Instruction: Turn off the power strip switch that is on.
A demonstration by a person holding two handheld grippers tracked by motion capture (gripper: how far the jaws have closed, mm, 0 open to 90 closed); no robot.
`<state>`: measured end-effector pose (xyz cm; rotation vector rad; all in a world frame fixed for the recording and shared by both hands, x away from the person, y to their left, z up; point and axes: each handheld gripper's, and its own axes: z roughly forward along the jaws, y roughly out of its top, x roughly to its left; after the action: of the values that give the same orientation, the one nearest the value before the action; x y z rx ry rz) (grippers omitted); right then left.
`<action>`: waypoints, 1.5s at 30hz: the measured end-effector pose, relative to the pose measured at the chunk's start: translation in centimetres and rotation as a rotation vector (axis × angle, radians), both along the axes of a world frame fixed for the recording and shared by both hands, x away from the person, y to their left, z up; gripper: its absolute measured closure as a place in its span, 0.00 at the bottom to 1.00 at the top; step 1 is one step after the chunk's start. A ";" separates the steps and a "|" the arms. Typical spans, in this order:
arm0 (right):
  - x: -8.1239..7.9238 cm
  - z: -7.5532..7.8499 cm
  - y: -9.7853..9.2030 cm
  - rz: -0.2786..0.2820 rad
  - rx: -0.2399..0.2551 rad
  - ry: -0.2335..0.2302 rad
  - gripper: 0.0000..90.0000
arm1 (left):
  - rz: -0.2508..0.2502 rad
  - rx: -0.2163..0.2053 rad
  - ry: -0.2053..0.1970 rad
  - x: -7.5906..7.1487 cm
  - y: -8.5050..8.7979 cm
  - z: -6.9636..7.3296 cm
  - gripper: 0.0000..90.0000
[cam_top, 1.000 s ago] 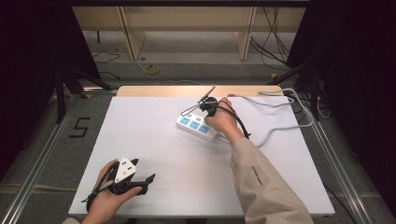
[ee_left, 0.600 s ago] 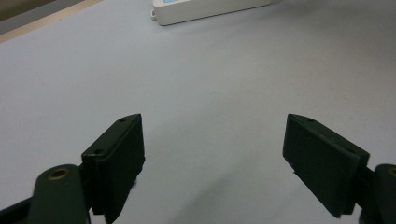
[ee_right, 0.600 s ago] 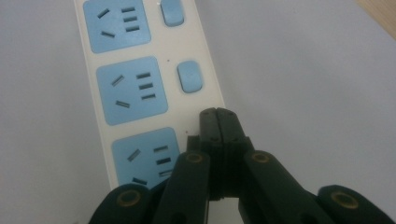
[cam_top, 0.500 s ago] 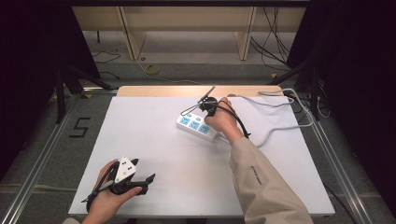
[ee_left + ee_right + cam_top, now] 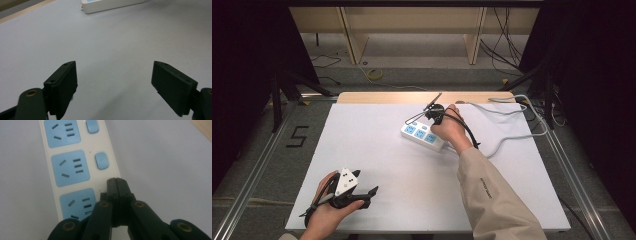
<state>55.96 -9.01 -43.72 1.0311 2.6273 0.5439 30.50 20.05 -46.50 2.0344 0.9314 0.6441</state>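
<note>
On a white table (image 5: 377, 150), seen from above, a white power strip (image 5: 423, 136) with blue sockets lies at an angle toward the far side, right of centre. A grey cable (image 5: 512, 137) runs from it in a loop toward the table's right edge.

The person's right hand (image 5: 451, 129) reaches forward from a beige sleeve (image 5: 492, 195) and holds the right gripper (image 5: 434, 112) at the far end of the power strip. In the right gripper view, the two black jaws of the right gripper (image 5: 117, 185) are pressed flat together with nothing between them. Their tips sit over the white casing of the power strip (image 5: 75, 157), just beside the switch side and right below a blue rocker switch (image 5: 102, 160). Whether the tips touch the casing cannot be told. Three blue sockets run in a row along the strip, and a second blue switch (image 5: 92, 126) shows farther along.

Near the table's front left corner, the left hand (image 5: 329, 212) holds the left gripper (image 5: 369, 192) low over the bare surface, well apart from the strip. In the left gripper view, the left gripper (image 5: 113, 82) has its jaws spread wide apart and empty, with white tabletop between them and the end of the power strip (image 5: 112, 5) far ahead.
</note>
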 end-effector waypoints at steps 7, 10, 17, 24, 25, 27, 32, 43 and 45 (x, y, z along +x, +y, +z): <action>0.0 -0.1 0.1 -0.001 -0.011 0.007 1.00 | -0.001 0.002 0.000 0.0 0.0 0.0 0.23; -0.1 0.0 0.2 0.009 -0.007 0.014 1.00 | -0.001 0.002 -0.001 0.0 0.0 0.0 0.23; -0.1 0.0 0.1 0.005 0.001 0.017 1.00 | 0.005 -0.009 -0.001 0.0 0.0 0.0 0.23; 0.0 0.0 0.1 0.005 0.005 0.021 1.00 | 0.001 0.000 0.001 0.0 0.0 0.0 0.23; 0.0 0.0 0.0 0.006 0.008 0.025 1.00 | 0.001 0.000 0.000 0.0 0.0 0.0 0.23; 0.0 0.0 0.0 0.003 0.009 0.028 1.00 | 0.002 -0.002 0.001 0.0 0.0 0.0 0.23; 0.1 -0.1 -0.2 -0.001 0.022 0.027 1.00 | 0.000 -0.001 0.000 0.0 0.0 0.0 0.23; 0.0 -0.1 -0.2 0.001 0.026 0.022 1.00 | 0.002 -0.005 0.001 0.0 0.0 0.0 0.23; -0.1 -0.1 -0.2 0.005 0.023 0.017 1.00 | 0.002 -0.002 0.002 0.0 0.0 0.0 0.23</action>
<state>55.86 -9.20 -43.79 1.0408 2.6449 0.5705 30.54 20.05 -46.52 2.0325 0.9344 0.6419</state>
